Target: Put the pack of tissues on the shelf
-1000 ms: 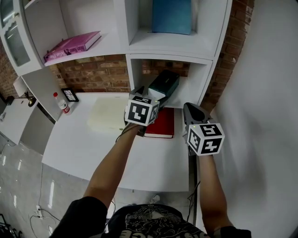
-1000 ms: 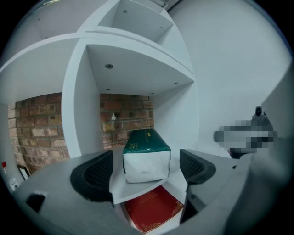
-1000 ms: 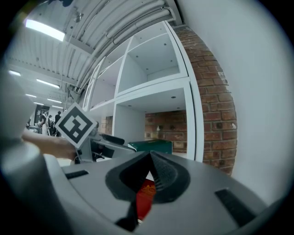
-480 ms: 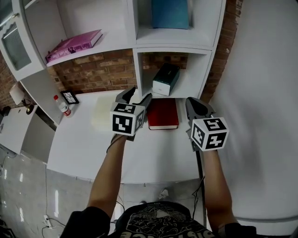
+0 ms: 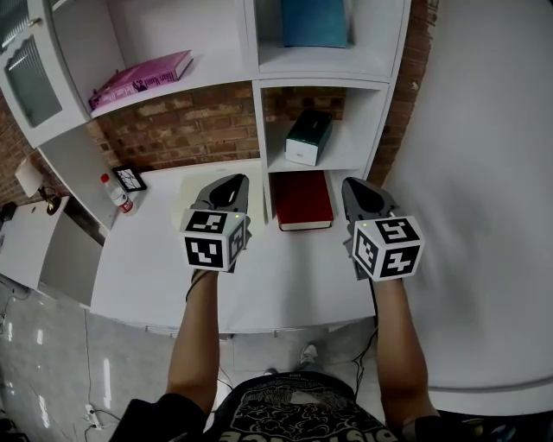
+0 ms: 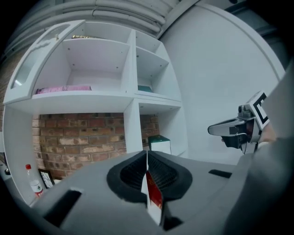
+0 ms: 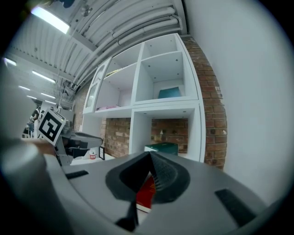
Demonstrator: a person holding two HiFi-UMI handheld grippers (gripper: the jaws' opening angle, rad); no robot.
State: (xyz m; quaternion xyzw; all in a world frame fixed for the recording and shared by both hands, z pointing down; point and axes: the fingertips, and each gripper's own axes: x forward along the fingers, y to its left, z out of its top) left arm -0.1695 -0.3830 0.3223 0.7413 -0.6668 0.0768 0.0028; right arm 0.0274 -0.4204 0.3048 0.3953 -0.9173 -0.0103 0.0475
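Note:
The green-and-white pack of tissues stands in the lower shelf compartment, free of both grippers; it also shows in the left gripper view and the right gripper view. My left gripper hovers over the white table, well short of the shelf, its jaws shut with nothing between them. My right gripper is level with it on the right, also shut and empty.
A red book lies on the table under the shelf, between the grippers. A pink book and a teal box sit on higher shelves. A small bottle and a framed picture stand at the left. A white wall is on the right.
My left gripper let go of the tissue pack inside the lower compartment, pulled back towards me and left, and its jaws closed. The right gripper has barely moved.

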